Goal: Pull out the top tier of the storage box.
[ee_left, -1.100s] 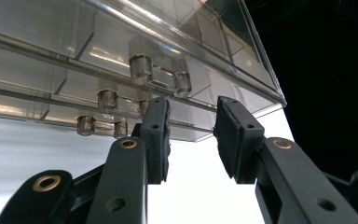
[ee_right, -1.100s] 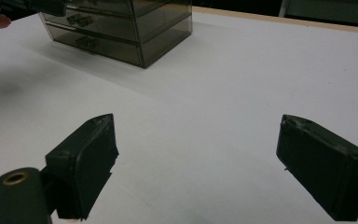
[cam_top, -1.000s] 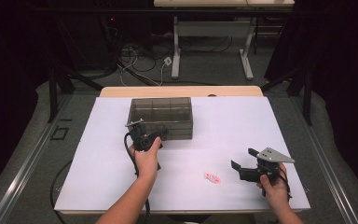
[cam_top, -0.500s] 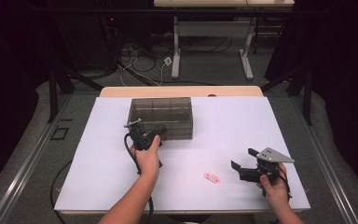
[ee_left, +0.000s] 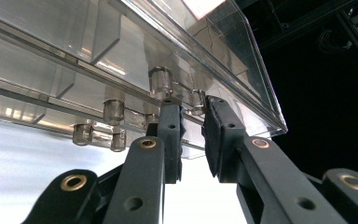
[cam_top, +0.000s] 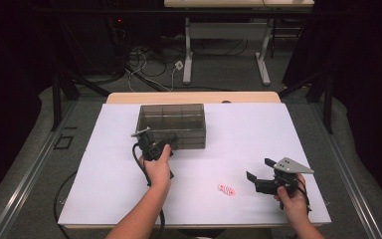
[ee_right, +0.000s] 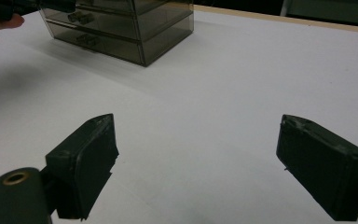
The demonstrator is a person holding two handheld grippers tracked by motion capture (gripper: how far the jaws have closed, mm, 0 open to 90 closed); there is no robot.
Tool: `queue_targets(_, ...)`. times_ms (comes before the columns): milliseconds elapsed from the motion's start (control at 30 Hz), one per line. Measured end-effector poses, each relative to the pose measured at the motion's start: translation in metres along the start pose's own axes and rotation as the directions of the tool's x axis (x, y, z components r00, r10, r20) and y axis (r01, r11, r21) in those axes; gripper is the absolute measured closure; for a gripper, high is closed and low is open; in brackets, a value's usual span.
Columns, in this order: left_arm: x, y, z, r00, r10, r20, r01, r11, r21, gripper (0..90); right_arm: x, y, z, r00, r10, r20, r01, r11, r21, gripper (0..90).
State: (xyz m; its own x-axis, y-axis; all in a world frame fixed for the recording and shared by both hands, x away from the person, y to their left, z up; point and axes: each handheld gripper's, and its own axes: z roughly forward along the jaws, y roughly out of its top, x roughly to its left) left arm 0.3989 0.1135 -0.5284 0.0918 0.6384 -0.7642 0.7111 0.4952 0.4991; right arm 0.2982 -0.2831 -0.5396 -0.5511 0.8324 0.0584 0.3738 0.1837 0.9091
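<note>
Two nearly closed fingers of the left gripper (ee_left: 193,140) bracket a drawer knob (ee_left: 196,101) on the smoky drawer box (cam_top: 172,124) at frame centre, while the right gripper (cam_top: 259,175), fingers apart, idles lower right.

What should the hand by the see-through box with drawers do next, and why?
Probably close the left gripper a little more and then pull gently back. Its jaws stand on either side of a small clear knob on the front of the smoky drawer box, with a narrow gap left between them. A firm pinch should come before any pull. The right gripper rests wide open, away from the box.
</note>
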Motion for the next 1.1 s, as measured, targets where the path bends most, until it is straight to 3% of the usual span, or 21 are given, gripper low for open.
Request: queue_targets(1100,0.0033,-0.0037,-0.0026,0.9991,-0.020,0.037,0.020,0.9998,0.001,80.8,0.0008,-0.0004,0.0008,1.0000,0.004,0.004,-0.004,1.000,-0.003,12.2)
